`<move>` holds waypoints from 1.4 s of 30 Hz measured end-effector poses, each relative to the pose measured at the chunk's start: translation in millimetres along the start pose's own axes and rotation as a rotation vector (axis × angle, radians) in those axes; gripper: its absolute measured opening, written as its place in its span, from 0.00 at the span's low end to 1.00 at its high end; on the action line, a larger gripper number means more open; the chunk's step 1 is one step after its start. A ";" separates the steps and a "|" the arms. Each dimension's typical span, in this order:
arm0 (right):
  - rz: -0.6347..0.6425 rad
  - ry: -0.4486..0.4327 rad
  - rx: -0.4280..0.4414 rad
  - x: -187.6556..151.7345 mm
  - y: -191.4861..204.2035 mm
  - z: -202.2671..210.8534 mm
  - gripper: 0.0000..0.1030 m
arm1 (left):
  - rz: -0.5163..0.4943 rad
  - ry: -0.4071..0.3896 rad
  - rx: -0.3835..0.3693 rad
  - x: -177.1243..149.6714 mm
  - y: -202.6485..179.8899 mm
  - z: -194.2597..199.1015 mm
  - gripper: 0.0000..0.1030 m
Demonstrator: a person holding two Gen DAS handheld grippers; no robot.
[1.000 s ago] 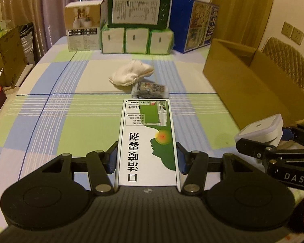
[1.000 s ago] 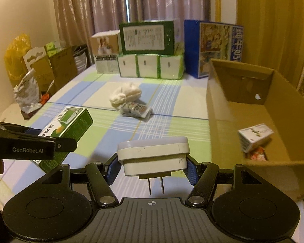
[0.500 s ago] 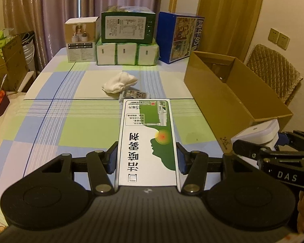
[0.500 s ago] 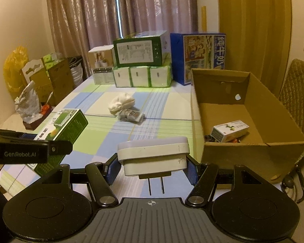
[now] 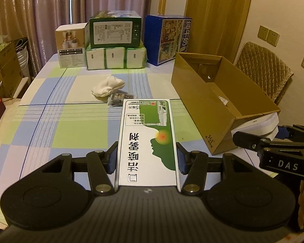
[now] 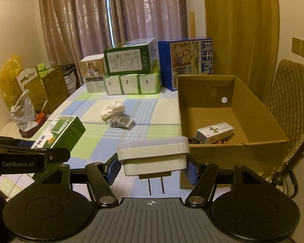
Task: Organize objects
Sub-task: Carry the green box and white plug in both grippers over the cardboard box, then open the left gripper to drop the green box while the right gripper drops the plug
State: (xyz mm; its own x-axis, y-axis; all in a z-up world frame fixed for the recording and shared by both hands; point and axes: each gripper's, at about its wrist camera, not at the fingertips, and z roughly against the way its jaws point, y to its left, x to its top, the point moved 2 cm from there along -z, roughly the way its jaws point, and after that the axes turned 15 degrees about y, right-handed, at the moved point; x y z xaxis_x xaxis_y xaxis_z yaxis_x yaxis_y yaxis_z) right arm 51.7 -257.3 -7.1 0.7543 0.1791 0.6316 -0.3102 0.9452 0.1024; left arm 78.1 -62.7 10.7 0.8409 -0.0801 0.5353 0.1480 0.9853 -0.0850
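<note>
Between the blue pads of the left tool (image 5: 147, 159) sits a long green-and-white spray box (image 5: 147, 139), clamped on both long sides and held level above the table (image 5: 50, 121), its printed face upward. Off to that view's right edge the right tool (image 5: 273, 139) appears, raised near the front corner of the cardboard box (image 5: 218, 121). From its own camera, the right tool (image 6: 153, 167) grips a white plug-in device (image 6: 153, 155) across its width, the two metal prongs pointing down toward the camera. Seen from there, the left tool (image 6: 30, 158) carries the spray box (image 6: 60, 133) at the left, well apart from the plug-in device.

Ahead of both tools the checked tablecloth (image 6: 143, 109) holds a white rolled cloth (image 5: 108, 86) with a small dark packet (image 5: 120, 98) touching its near side. The open cardboard box stands on the right part of the table; inside it lies a small white carton (image 6: 214, 134) near the front wall, with something red and dark beside it, too small to tell. Along the far edge are stacked a green carton (image 5: 115, 31) on a tissue pack (image 5: 115, 57), a white carton (image 5: 72, 45) on the left, and a blue milk carton (image 5: 167, 39) on the right. A quilted chair (image 6: 289, 93) stands beyond the cardboard box.
</note>
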 end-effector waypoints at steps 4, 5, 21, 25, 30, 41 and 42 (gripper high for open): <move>-0.015 -0.010 -0.012 2.2 -9.2 6.0 0.60 | -0.012 0.001 -0.003 2.3 -4.9 -1.2 0.49; -0.019 -0.012 -0.014 2.8 -11.8 7.4 0.60 | -0.015 0.001 -0.004 3.1 -5.9 -1.3 0.49; -0.094 -0.035 -0.107 12.3 -75.7 26.5 0.60 | -0.085 -0.001 -0.060 26.5 -45.3 -11.0 0.49; -0.114 -0.041 -0.124 22.6 -98.3 28.1 0.60 | -0.109 0.004 -0.100 41.4 -65.4 -18.0 0.49; -0.131 -0.046 -0.143 36.0 -124.1 28.7 0.60 | -0.139 0.012 -0.140 63.6 -91.4 -32.5 0.49; -0.200 -0.029 -0.125 61.9 -170.3 15.3 0.60 | -0.219 0.035 -0.175 108.4 -142.6 -63.6 0.49; -0.206 -0.026 -0.122 63.9 -173.0 13.5 0.60 | -0.225 0.039 -0.178 112.3 -146.4 -67.0 0.49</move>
State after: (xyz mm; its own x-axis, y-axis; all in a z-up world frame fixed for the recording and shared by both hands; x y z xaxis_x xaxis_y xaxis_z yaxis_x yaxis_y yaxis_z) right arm 145.8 -413.0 25.8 0.7787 -0.0267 0.6268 -0.0779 0.9872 0.1388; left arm 185.7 -226.1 27.0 0.7955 -0.3030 0.5248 0.4195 0.9003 -0.1161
